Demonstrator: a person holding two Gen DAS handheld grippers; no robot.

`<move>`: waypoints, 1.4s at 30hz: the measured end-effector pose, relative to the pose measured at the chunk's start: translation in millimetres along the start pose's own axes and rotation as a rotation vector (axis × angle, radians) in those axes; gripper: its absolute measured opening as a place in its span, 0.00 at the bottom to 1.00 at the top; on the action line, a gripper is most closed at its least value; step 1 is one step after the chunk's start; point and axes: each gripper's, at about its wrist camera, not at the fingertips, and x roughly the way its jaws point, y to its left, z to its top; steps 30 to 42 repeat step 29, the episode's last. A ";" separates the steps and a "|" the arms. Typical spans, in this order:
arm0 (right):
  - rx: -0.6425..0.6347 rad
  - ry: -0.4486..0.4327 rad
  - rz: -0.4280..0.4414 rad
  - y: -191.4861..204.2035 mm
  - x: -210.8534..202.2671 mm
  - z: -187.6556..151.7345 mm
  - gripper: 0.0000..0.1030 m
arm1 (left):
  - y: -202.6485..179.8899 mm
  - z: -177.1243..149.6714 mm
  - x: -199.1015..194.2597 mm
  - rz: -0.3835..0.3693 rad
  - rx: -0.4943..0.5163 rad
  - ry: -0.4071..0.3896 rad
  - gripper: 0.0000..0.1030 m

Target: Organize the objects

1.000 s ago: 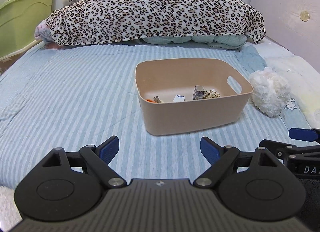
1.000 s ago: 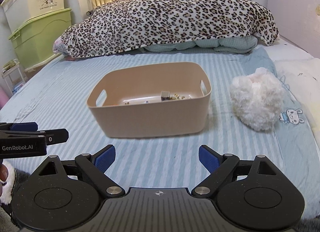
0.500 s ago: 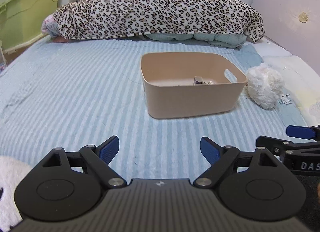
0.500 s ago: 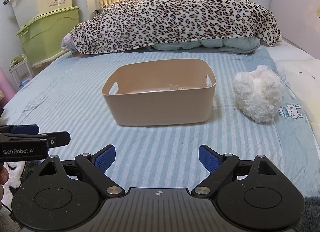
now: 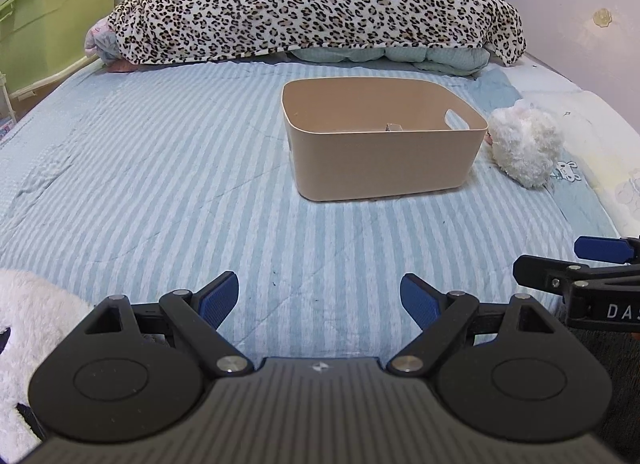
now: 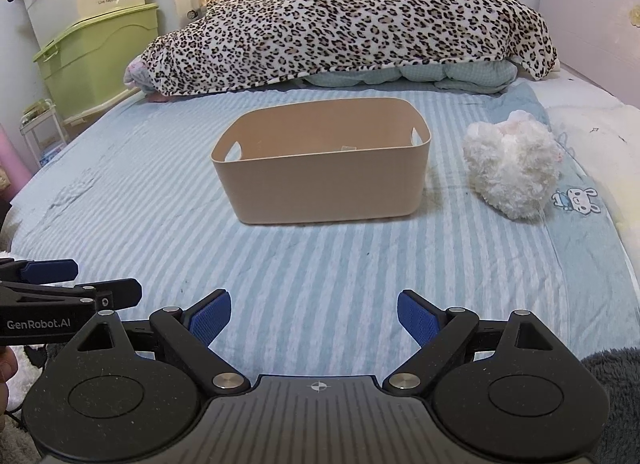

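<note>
Well back from the things, both grippers hang low over the near part of the bed (image 5: 160,184), side by side. The left gripper (image 5: 320,296) has its blue-padded fingers spread wide with nothing between them, and the right gripper (image 6: 314,316) is spread just as wide and also holds nothing. Each shows at the edge of the other's view. Ahead, in the middle of the striped blue sheet, stands a tan bin (image 5: 380,160) with handle slots in its end walls; only the tip of some small item shows above its near wall. Just beside the bin, on its right, lies a fluffy white toy (image 6: 512,168). Behind them a leopard-print blanket (image 6: 352,24) is heaped across the bed.
</note>
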 end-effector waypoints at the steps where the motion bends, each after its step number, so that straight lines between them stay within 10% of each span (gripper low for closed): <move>1: 0.002 0.000 0.000 -0.5 -1.2 -0.6 0.89 | 0.5 0.6 -0.6 0.000 0.004 -0.001 0.86; 42: 0.026 -0.003 0.005 -0.6 -15.7 -2.7 0.89 | -4.5 2.2 -3.0 -0.022 0.022 0.008 0.86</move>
